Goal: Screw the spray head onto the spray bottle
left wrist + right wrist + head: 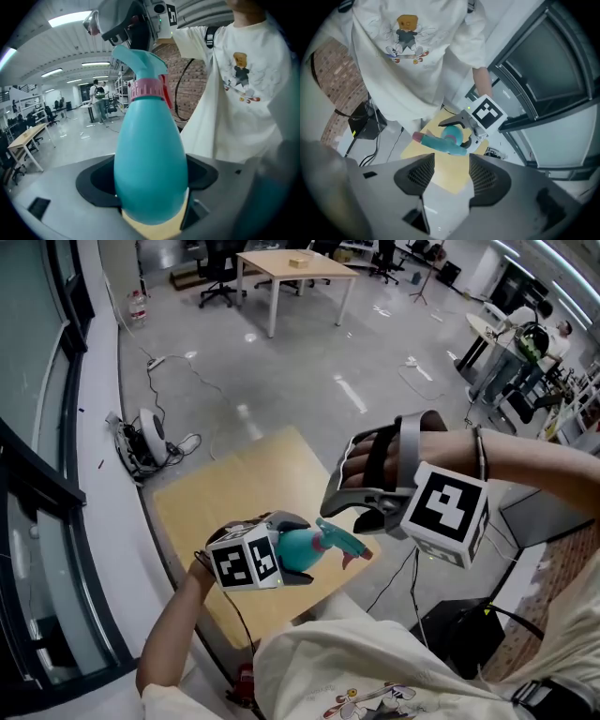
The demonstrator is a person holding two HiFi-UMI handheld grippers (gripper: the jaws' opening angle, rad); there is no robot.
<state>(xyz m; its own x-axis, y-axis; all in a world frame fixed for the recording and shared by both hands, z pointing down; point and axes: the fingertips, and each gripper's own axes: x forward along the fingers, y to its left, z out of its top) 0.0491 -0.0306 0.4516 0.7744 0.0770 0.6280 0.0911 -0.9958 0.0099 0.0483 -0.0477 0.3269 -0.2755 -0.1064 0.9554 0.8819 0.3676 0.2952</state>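
**Left gripper holds the bottle, right gripper is empty**

The left gripper [296, 564] pinches the teal spray bottle [150, 154] by its body, over a wooden table [234, 486]. The spray head [139, 60] sits on the bottle neck, above a pink collar [147, 89]. The right gripper [451, 174] hovers near it, with jaws spread and nothing between them.

Small wooden table [234, 493] on grey floor [291, 381]; far table [298, 268], black chair [217, 277]; floor cable [192, 369], white device [150, 435] near window.
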